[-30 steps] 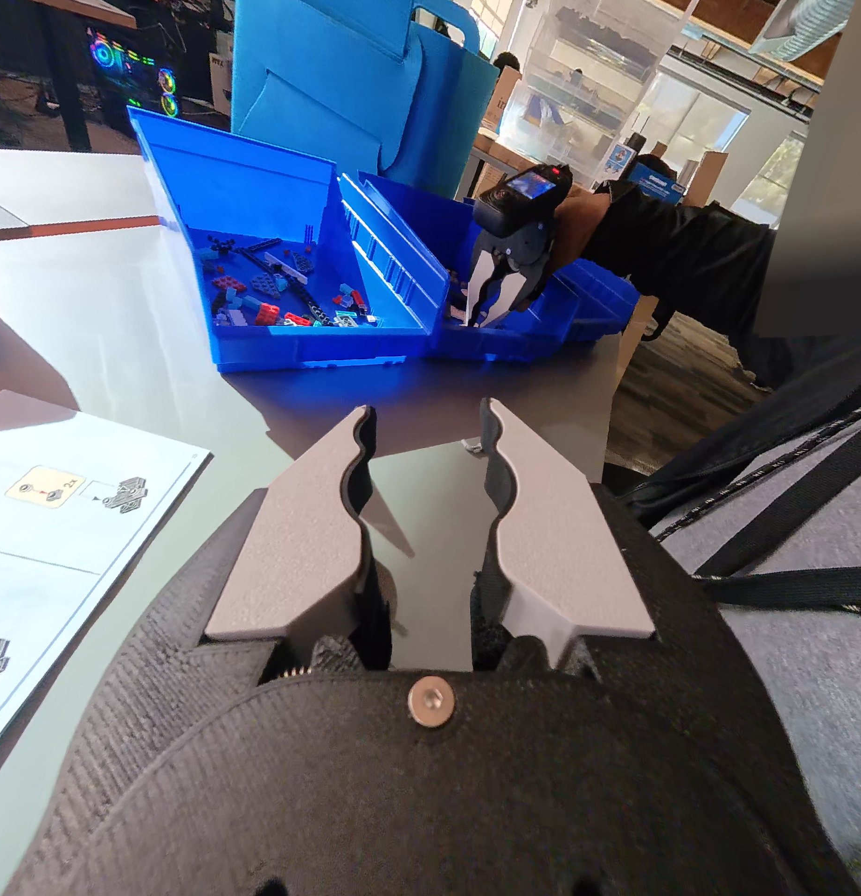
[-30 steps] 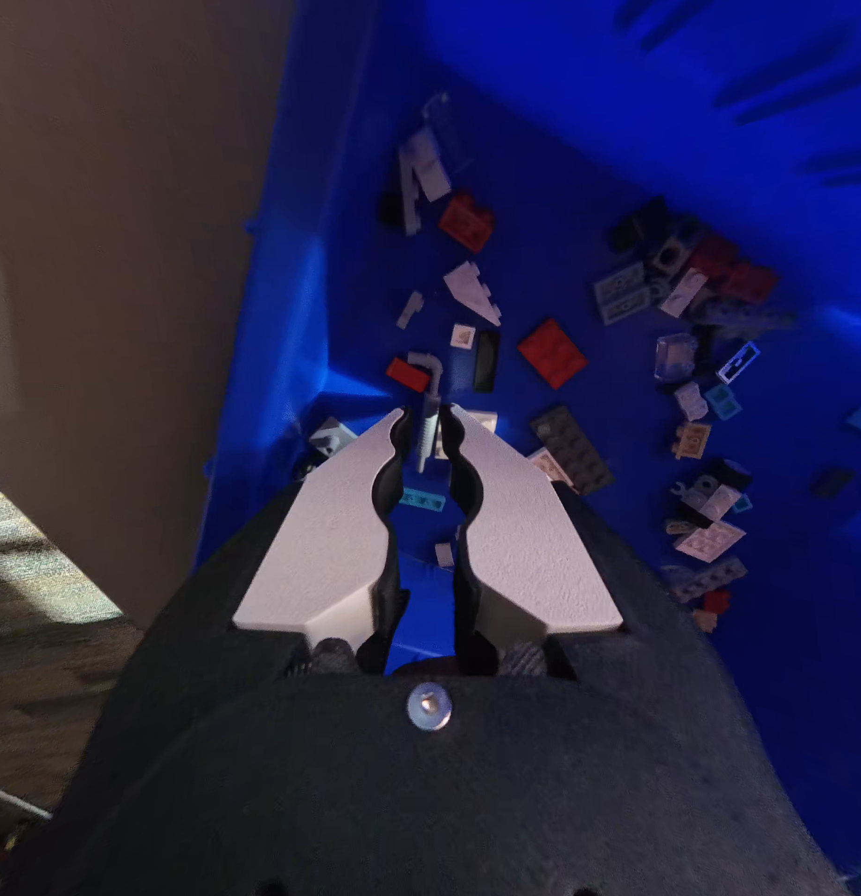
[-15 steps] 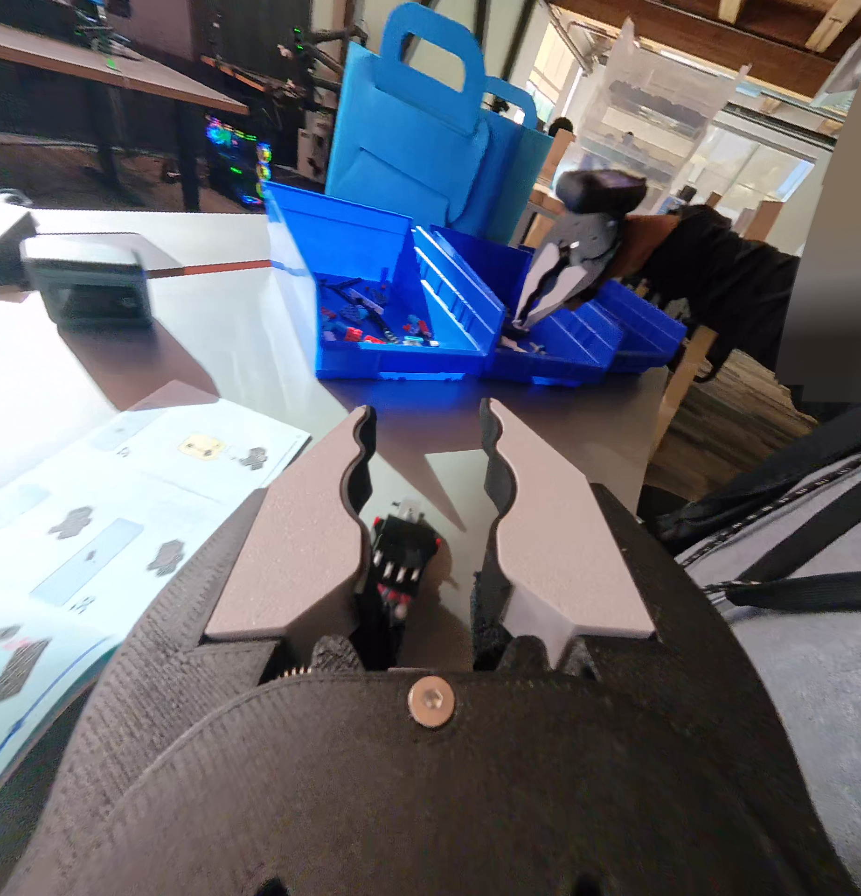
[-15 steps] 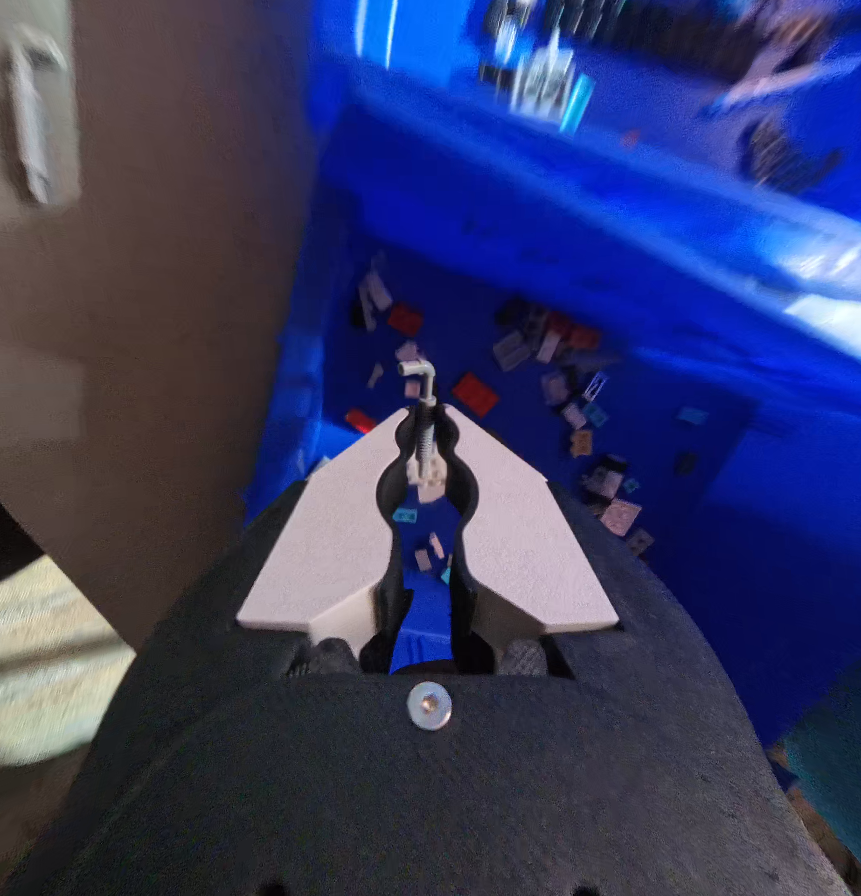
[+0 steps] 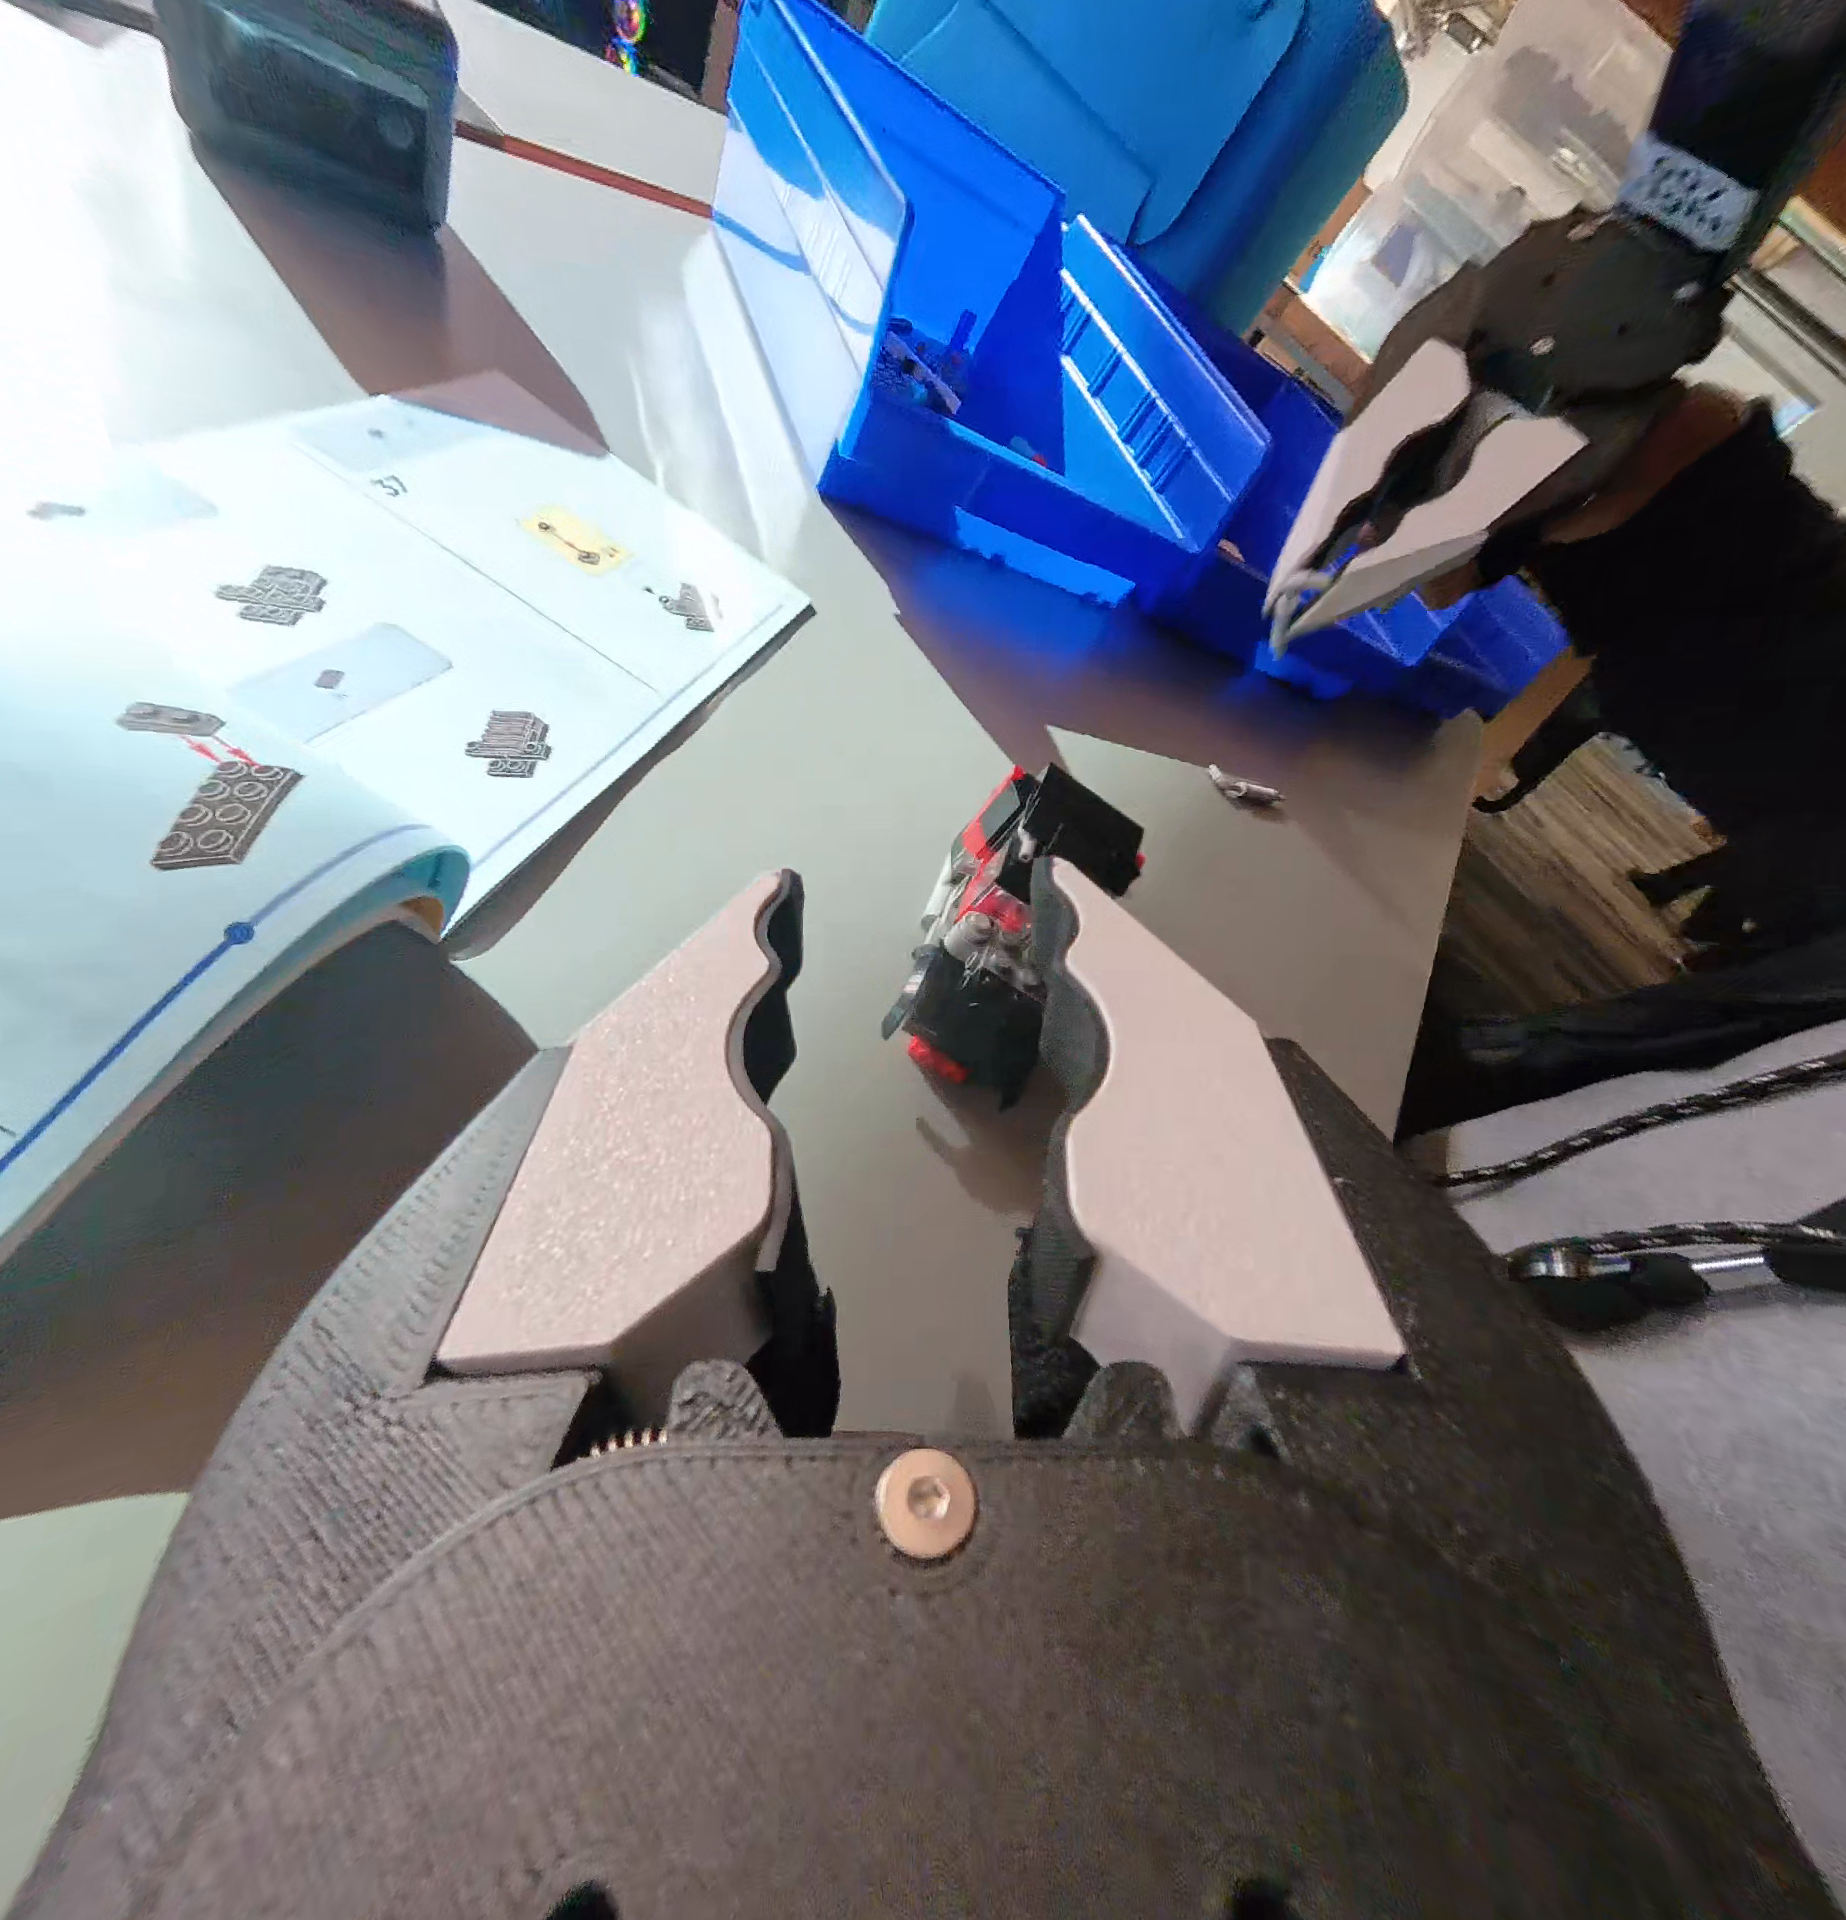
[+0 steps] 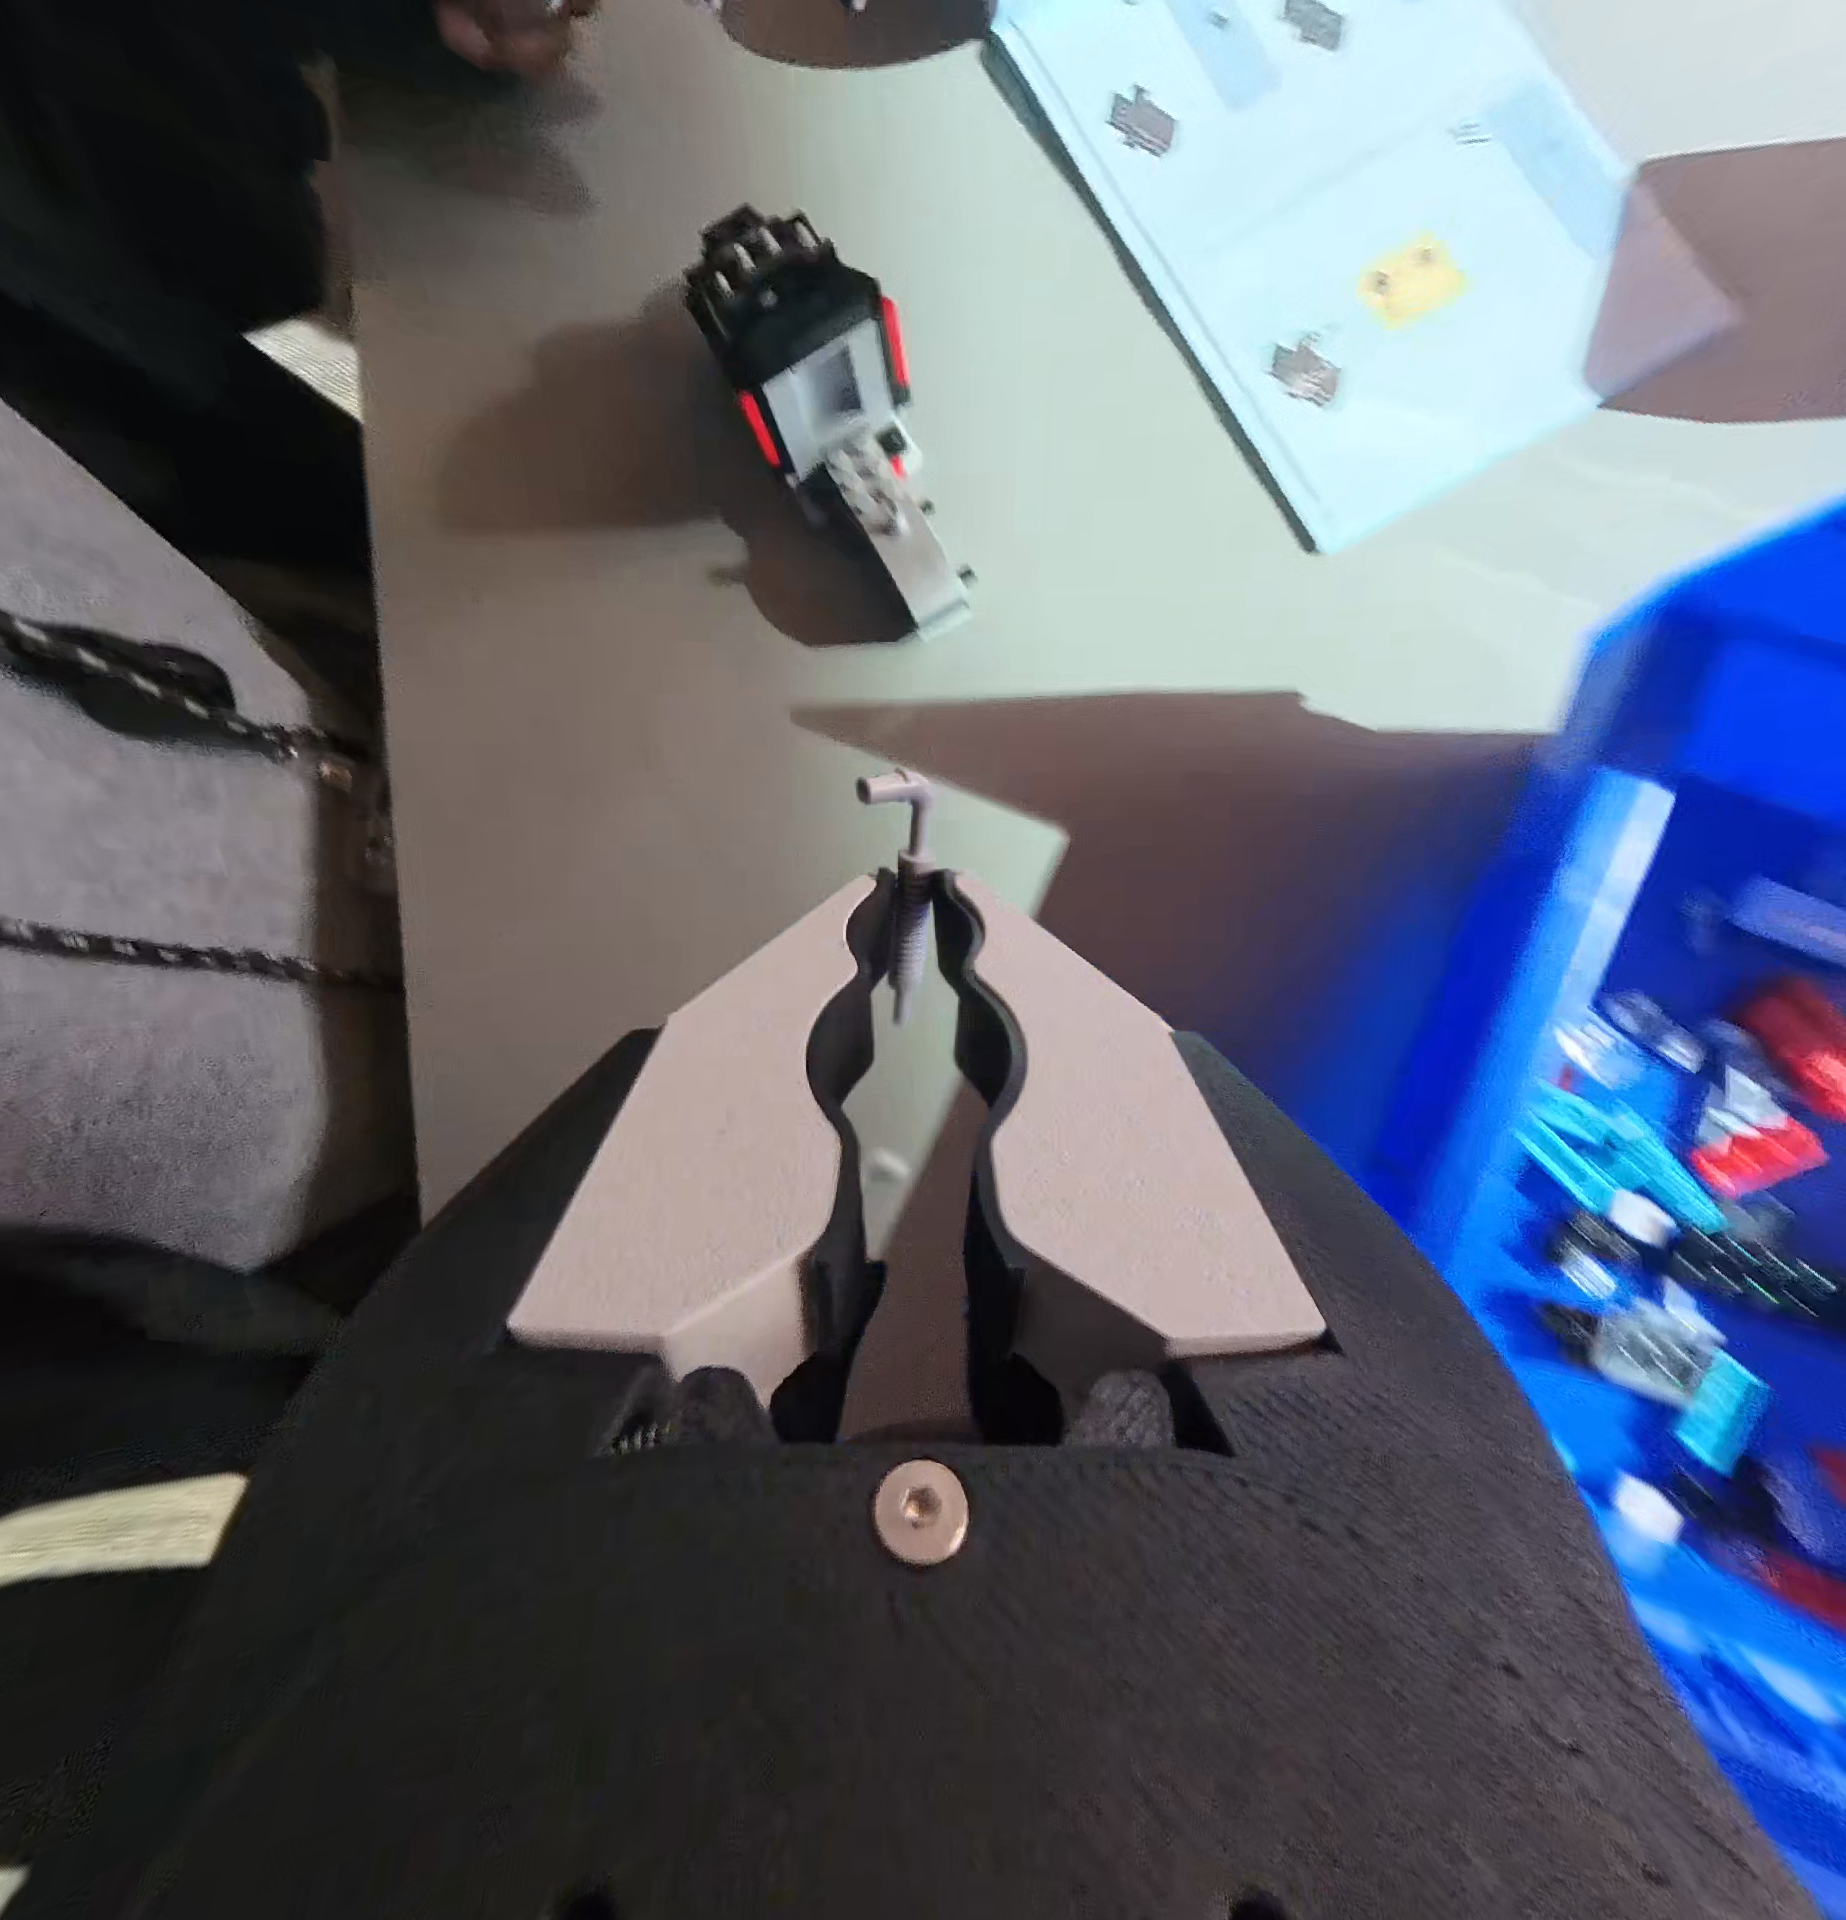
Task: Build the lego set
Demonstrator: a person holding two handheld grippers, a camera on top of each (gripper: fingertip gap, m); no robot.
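- Right now the right gripper (image 6: pixel 906 883) has its tips pinched onto a thin grey hose-shaped piece (image 6: pixel 903 831); the bent nozzle end juts past the fingertips while the ribbed shank sits in the narrow gap between them.
- Meanwhile the left gripper (image 5: pixel 919 894) stands wide apart and holds nothing; it hangs low over the table (image 5: pixel 794 675), and the small black, red and white model (image 5: pixel 986 966) lies between its fingers, close against the right-hand one. Whether that finger touches it I cannot tell.
- Beyond them, the open instruction booklet (image 5: pixel 379 582) lies just beside the model, and the blue parts bins (image 5: pixel 1002 416) sit farther back with loose bricks inside.
- Judging by this, the step in hand is carrying the fetched grey piece over to the model.
- Next, I would expect the left gripper to close on the model and steady it, then the right to line up the piece's end with its mounting spot, which is too small to make out.
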